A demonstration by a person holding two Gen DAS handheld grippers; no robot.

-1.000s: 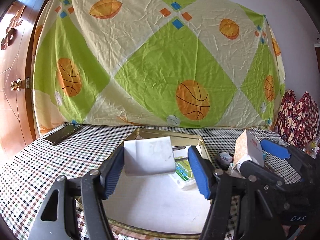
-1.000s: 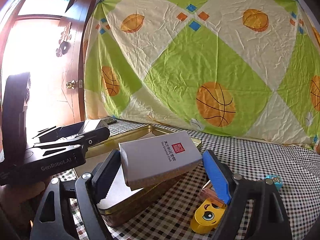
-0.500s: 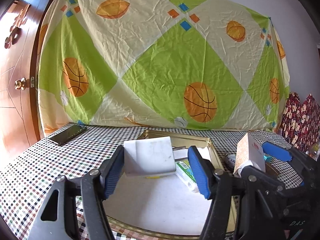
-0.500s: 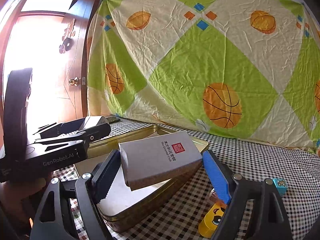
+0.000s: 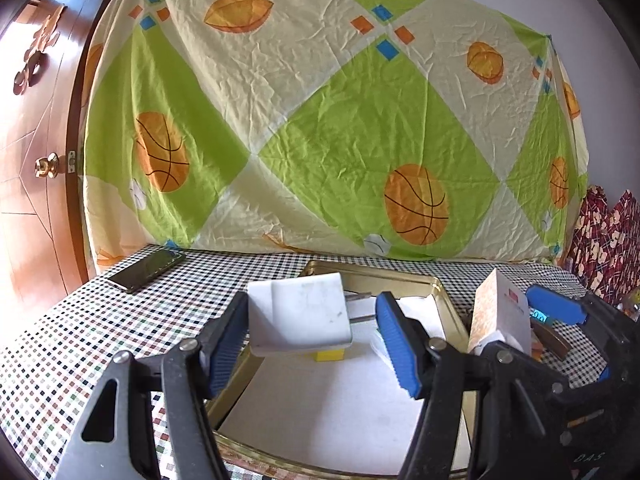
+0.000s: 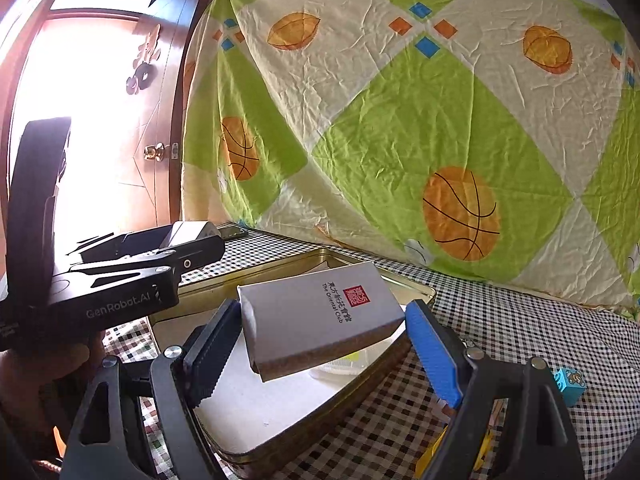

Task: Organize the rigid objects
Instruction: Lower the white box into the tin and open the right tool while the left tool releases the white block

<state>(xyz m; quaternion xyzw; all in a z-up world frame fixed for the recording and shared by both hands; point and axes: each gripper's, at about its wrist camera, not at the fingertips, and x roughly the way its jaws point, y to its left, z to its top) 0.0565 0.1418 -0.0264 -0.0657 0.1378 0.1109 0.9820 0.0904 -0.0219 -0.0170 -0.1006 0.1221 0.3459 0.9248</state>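
Both grippers hover over gold tin: L gripper clamps white charger, R gripper clamps grey box, long axis across jaws.

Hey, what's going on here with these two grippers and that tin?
A person is tidying a checkered table with a gripper in each hand. The left gripper holds a white plug adapter over the gold tin. The right gripper holds a grey box printed "The Oriental Club" above the same tin. Neither item is set down yet. A phone lies at the table's far left, and a small blue cube sits outside the tin.
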